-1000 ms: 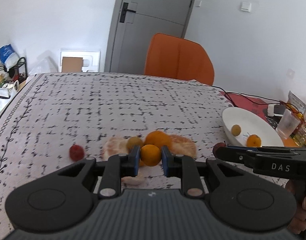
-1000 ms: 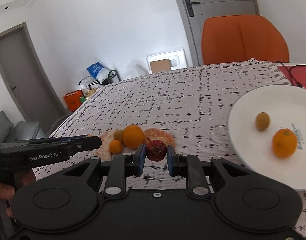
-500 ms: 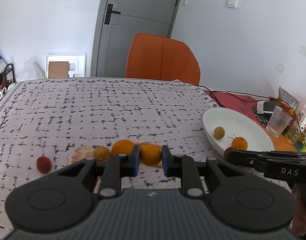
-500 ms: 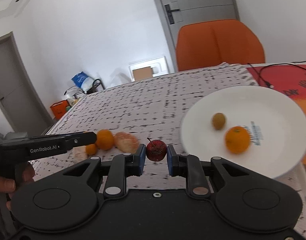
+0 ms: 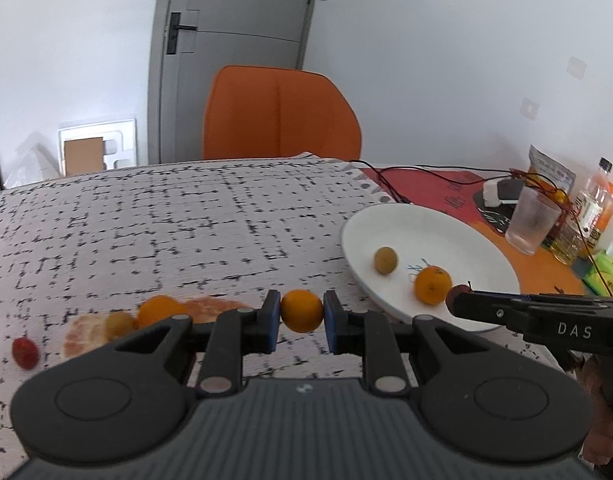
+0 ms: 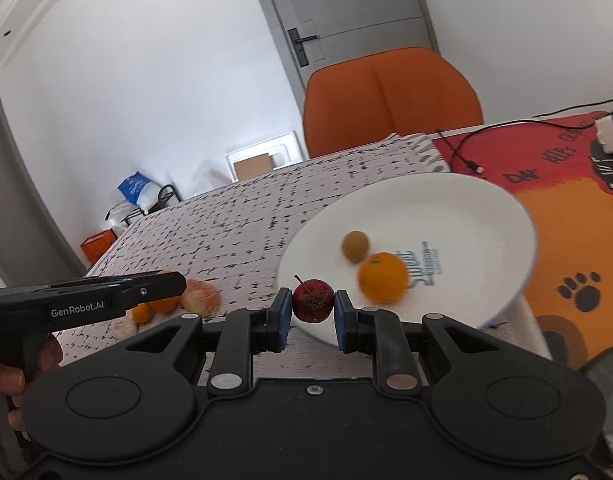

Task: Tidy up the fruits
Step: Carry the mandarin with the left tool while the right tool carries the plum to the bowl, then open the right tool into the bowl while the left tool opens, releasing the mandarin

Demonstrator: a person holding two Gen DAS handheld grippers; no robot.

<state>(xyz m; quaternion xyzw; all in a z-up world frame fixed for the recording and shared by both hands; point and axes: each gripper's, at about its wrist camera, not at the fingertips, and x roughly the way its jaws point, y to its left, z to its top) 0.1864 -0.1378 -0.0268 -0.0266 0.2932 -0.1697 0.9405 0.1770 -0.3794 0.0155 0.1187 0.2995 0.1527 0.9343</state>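
Both grippers are carrying fruit to the plate (image 6: 486, 208): the left gripper (image 5: 301, 322) pinches a small orange (image 5: 301, 310), the right gripper (image 6: 312, 312) a red fruit (image 6: 313, 300). Next, I judge, each must reach over the plate and let go.

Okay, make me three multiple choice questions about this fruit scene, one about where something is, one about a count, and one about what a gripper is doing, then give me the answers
1. Where is the green fruit that lies nearest the orange chair?
A. on the white plate
B. on the bare cloth
C. in the left gripper

2. How many fruits lie on the plate?
A. none
B. two
C. four

3. What is the right gripper doing?
A. hanging open with nothing in it
B. gripping a glass
C. shut on a small red apple

Answers:
1. A: the green fruit rests on the plate, beside an orange.
2. B: only those two lie on it. The rest stay on the cloth or in grippers.
3. C: the right gripper clamps the red apple over the plate's near edge, while the left gripper holds a small orange.
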